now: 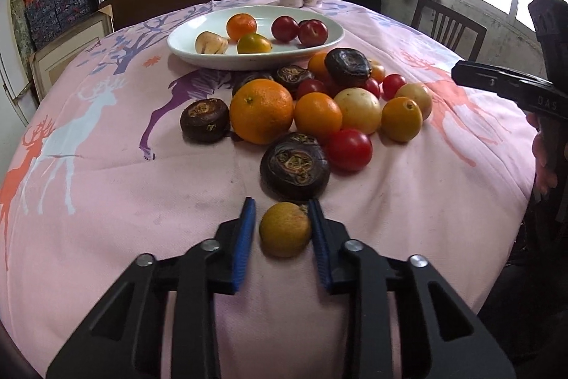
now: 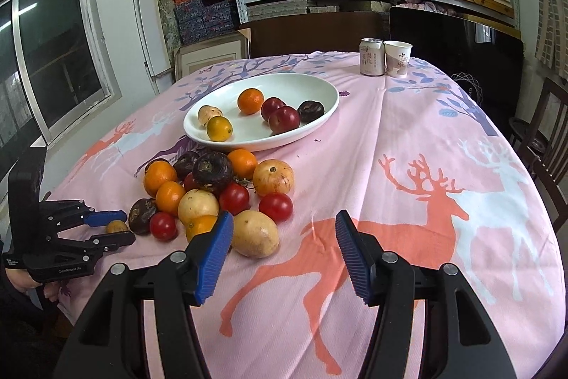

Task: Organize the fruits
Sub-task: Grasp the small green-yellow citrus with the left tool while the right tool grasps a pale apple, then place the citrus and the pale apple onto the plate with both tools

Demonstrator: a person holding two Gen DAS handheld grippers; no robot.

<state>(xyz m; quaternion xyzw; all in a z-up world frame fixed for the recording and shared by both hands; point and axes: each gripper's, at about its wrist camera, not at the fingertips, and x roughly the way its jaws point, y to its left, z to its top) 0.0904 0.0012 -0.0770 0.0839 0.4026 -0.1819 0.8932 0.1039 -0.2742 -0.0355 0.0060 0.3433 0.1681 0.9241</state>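
Your left claw (image 1: 282, 229) is clenched on a small yellow-brown fruit (image 1: 285, 229) at the near edge of the fruit pile (image 1: 319, 109) on the bench (image 1: 106, 187); the blue pads sit against both its sides, and the fruit rests on the pink deer-print cloth. From the right wrist view the same claw (image 2: 117, 227) shows side-on at the left edge, with that fruit (image 2: 116, 226) only partly visible between its fingers.

Your right claw (image 2: 284, 247) is released – its pads stand apart over bare cloth and a printed orange deer, with a pale yellow fruit (image 2: 255, 233) just beside the left pad, not between the two.

The white plate (image 2: 319, 87) lies beyond the pile. The right wrist view shows six pieces in it: an orange, two red ones, a dark brown one, a pale one and a yellow one. In the left wrist view the dark one is hidden behind the red pair, so you count five there.

Only the left wrist view shows the bright window and a wooden chair (image 1: 449, 23) on the right; only the right wrist view shows the dark window on the left.

Readable writing: "GenRobot.AI" on the left claw's body in the right wrist view, and "DAS" on the right claw's body (image 1: 514, 87) in the left wrist view. The can (image 2: 372, 56) and paper cup (image 2: 397, 58) at the far end carry Chinese characters – too small to read with confidence.
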